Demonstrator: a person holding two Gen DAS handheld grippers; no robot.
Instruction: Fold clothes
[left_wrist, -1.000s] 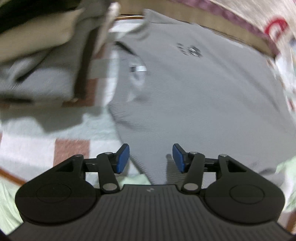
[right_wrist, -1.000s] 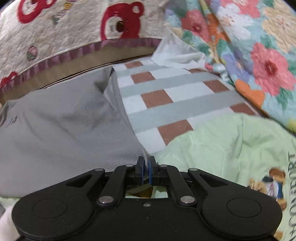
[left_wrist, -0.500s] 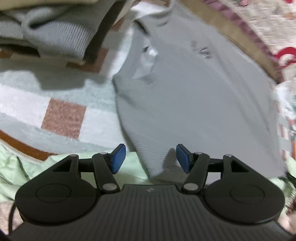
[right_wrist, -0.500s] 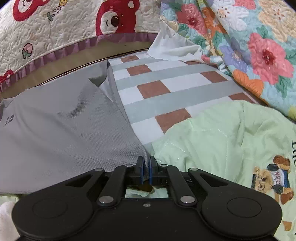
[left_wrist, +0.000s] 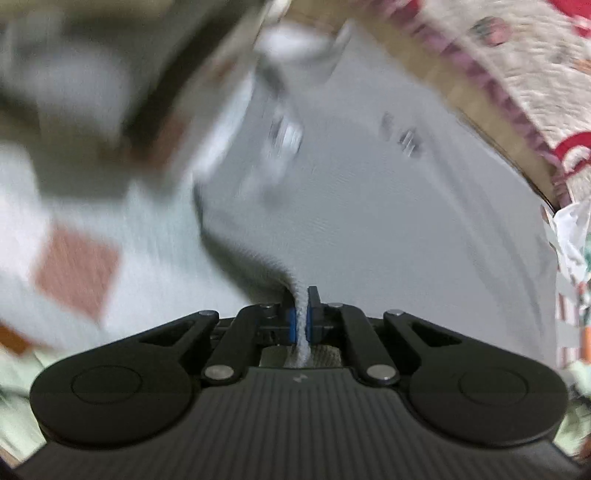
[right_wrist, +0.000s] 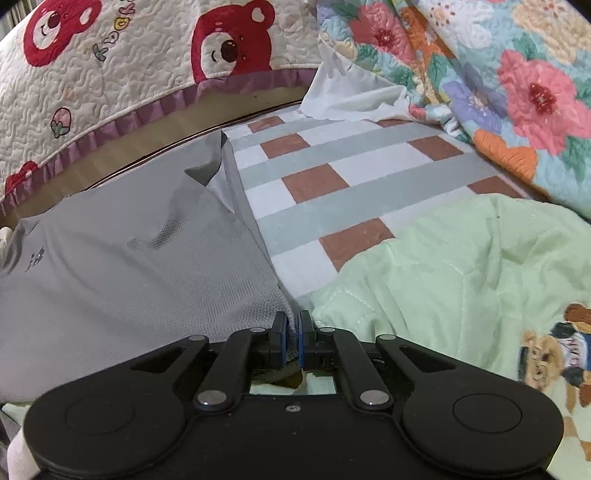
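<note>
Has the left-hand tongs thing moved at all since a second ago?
Yes. The left tongs closed on the grey shirt edge; the brown square slid lower and left in view.

Motion blur smears the upper left of the left wrist view: the pile of clothes (left_wrist: 74, 96) there is shapeless, and the grey shirt's (left_wrist: 369, 221) chest mark (left_wrist: 402, 136) is unreadable. In the right wrist view, the shirt corner disappears between the right tool's (right_wrist: 291, 338) pads.

A checked bedsheet (right_wrist: 354, 192) carries the grey shirt (right_wrist: 122, 258) and green blanket (right_wrist: 454, 273).
</note>
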